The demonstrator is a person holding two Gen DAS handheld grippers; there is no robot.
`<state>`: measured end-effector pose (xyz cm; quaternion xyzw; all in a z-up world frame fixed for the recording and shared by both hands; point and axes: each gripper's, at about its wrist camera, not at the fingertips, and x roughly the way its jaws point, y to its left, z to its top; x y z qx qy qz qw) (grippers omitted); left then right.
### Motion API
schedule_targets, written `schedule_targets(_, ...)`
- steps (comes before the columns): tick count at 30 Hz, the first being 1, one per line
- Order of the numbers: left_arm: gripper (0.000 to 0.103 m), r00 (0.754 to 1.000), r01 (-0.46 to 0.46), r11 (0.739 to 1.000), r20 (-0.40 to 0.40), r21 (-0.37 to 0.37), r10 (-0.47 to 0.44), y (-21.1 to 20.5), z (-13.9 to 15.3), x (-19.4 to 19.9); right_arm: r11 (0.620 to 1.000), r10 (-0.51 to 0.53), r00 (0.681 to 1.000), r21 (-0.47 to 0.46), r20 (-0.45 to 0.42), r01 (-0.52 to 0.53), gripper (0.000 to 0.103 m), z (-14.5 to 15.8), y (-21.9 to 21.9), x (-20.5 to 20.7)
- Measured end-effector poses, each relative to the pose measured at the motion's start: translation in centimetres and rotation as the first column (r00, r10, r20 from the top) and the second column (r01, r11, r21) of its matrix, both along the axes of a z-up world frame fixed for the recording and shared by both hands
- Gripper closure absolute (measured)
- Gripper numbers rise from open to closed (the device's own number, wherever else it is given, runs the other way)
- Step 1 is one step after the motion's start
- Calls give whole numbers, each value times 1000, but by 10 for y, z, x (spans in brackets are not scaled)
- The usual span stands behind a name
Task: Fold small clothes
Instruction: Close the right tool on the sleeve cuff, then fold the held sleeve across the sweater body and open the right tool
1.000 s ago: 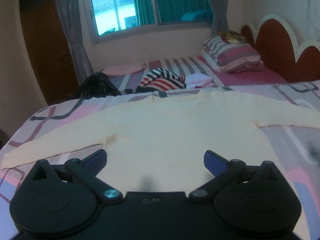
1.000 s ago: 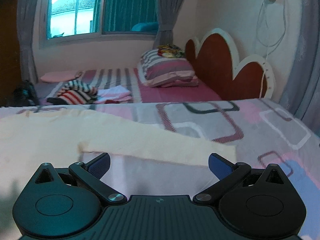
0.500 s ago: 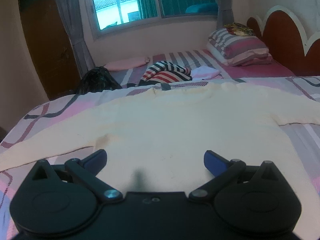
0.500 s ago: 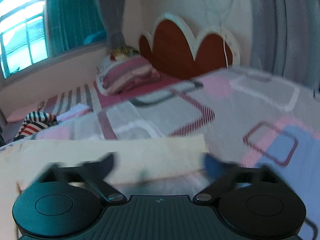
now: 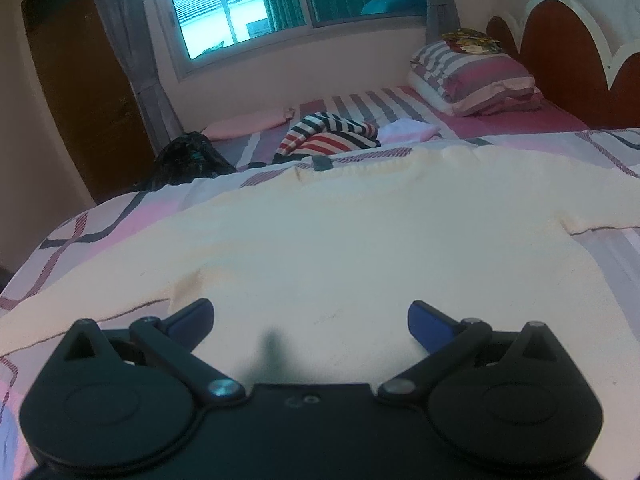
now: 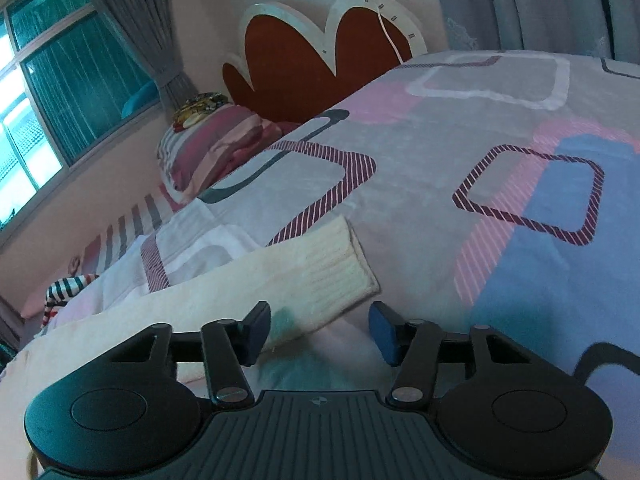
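A cream long-sleeved sweater (image 5: 340, 240) lies spread flat on the patterned bedspread, sleeves stretched to both sides. My left gripper (image 5: 310, 314) hovers low over the sweater's lower body, jaws wide open with nothing between them. In the right wrist view the sweater's right sleeve ends in a ribbed cuff (image 6: 336, 264). My right gripper (image 6: 320, 330) sits just short of that cuff, tilted, its jaws closing. The sleeve's near edge lies between the fingers, and the pads do not press on it.
Striped folded clothes (image 5: 328, 138), a pink cloth (image 5: 248, 124) and a dark bundle (image 5: 188, 160) lie on the far bed. A striped pillow (image 5: 476, 76) sits by the red headboard (image 6: 320, 56). The bedspread (image 6: 500, 184) stretches right of the cuff.
My right gripper rolled, dropped and swung along the sleeve to the cuff while its jaws narrowed. The left gripper sank a little toward the sweater body and stayed open.
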<state>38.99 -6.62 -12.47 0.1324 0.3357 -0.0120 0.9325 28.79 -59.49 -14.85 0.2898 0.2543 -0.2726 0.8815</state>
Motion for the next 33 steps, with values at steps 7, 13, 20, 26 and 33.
schedule_targets(7, 0, 1000, -5, 999, -4, -38, 5, 6, 4, 12, 1000, -8, 1000, 27, 10, 8, 94, -2, -6, 2)
schedule_targets(13, 0, 999, -19, 997, -46, -73, 15, 37, 13, 24, 997, 23, 999, -68, -31, -25, 100, 2, 1, 24)
schedule_targets(20, 0, 993, -115, 992, -36, -57, 113, 86, 21, 28, 945, 287, 958, -161, 0, -283, 100, 27, 88, 86)
schedule_targets(26, 0, 985, -163, 982, -69, -96, 157, 121, 20, 31, 838, 526, 850, -176, 10, -516, 100, 52, 211, 127)
schedule_targets(33, 0, 984, -171, 972, -79, -159, 160, 157, 18, 31, 729, 675, 738, -147, -12, -669, 100, 58, 329, 152)
